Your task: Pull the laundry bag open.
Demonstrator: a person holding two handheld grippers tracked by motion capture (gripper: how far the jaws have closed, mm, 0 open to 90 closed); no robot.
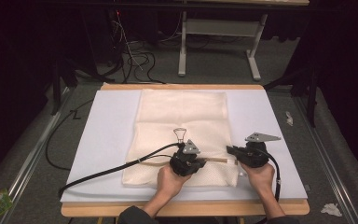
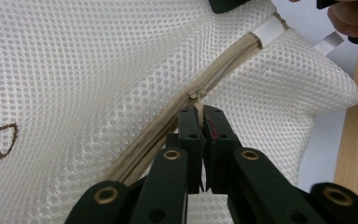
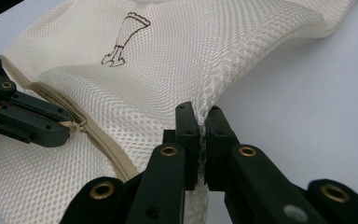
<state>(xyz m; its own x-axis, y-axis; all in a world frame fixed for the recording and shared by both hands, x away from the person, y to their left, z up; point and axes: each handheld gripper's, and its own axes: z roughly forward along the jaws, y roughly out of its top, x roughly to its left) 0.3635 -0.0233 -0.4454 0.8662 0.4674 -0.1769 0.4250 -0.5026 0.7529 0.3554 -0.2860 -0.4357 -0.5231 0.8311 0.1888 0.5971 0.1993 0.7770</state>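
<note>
A cream mesh laundry bag (image 1: 182, 112) lies flat on the white board, with a small brown print (image 1: 179, 134) near its middle. A beige zipper (image 2: 223, 60) runs along its near edge. My left gripper (image 1: 203, 162) is shut on the zipper's pull tab (image 2: 198, 109), just below the slider (image 2: 196, 91). At the bag's near right corner, my right gripper (image 1: 229, 150) pinches a fold of the mesh (image 3: 201, 122) and lifts it a little. The right gripper view also has the left gripper (image 3: 67, 130) at its left, on the zipper (image 3: 103, 140).
The white board (image 1: 270, 121) lies on a wooden table (image 1: 186, 210). Black cables (image 1: 107, 170) trail left across the board from the left gripper. On the grey floor behind stand a white desk frame (image 1: 182, 42) and more cables (image 1: 135, 58). Crumpled paper (image 1: 331, 209) lies at the lower right.
</note>
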